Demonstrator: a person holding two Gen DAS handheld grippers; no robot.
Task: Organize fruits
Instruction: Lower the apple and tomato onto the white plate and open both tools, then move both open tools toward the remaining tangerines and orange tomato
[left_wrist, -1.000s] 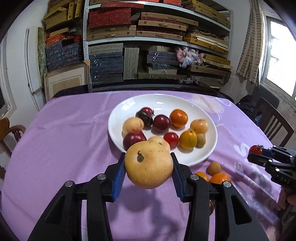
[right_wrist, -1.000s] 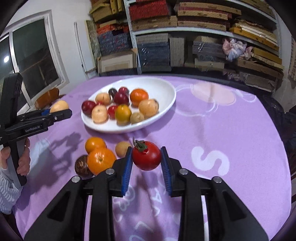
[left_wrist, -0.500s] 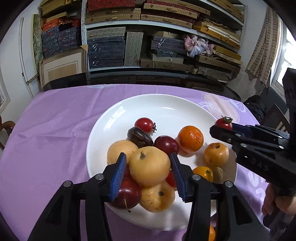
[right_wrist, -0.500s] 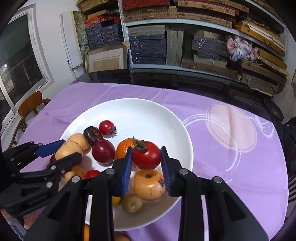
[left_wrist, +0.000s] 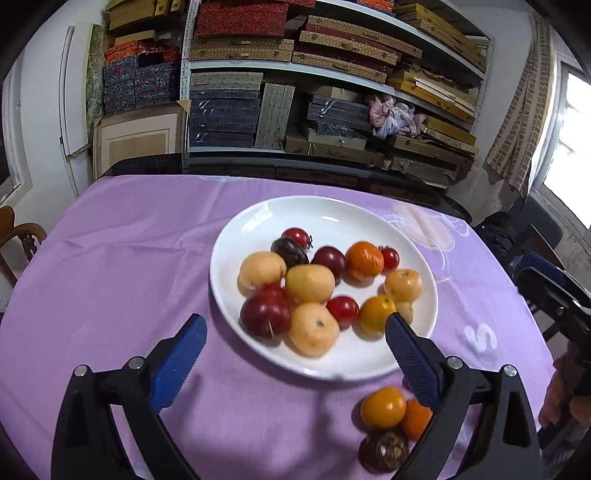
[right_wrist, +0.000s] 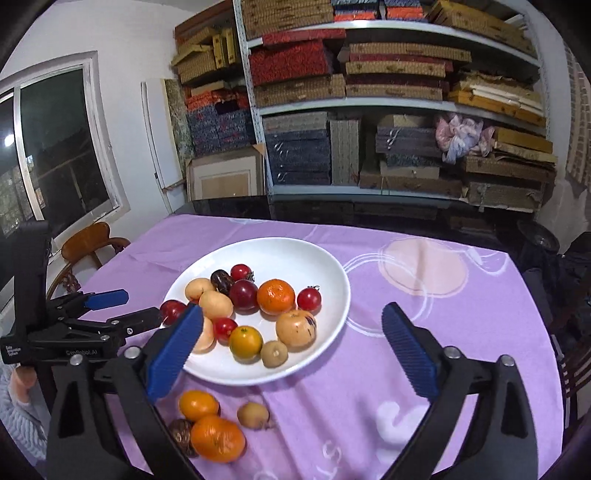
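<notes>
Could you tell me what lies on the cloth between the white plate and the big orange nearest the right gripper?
In the right wrist view, a smaller orange fruit lies between the white plate and the big orange.

My left wrist camera looks down past my fingers at the white plate (left_wrist: 354, 369) from close by; my right one sees the same plate (right_wrist: 332, 273) from slightly farther right.

A glossy white ceramic-looking plate (right_wrist: 334, 266) lies on the surface's matt purple cloth (right_wrist: 424, 347). On the plate, a shiny smooth tomato (right_wrist: 308, 298) sits beside a dimpled orange (right_wrist: 276, 296).
</notes>
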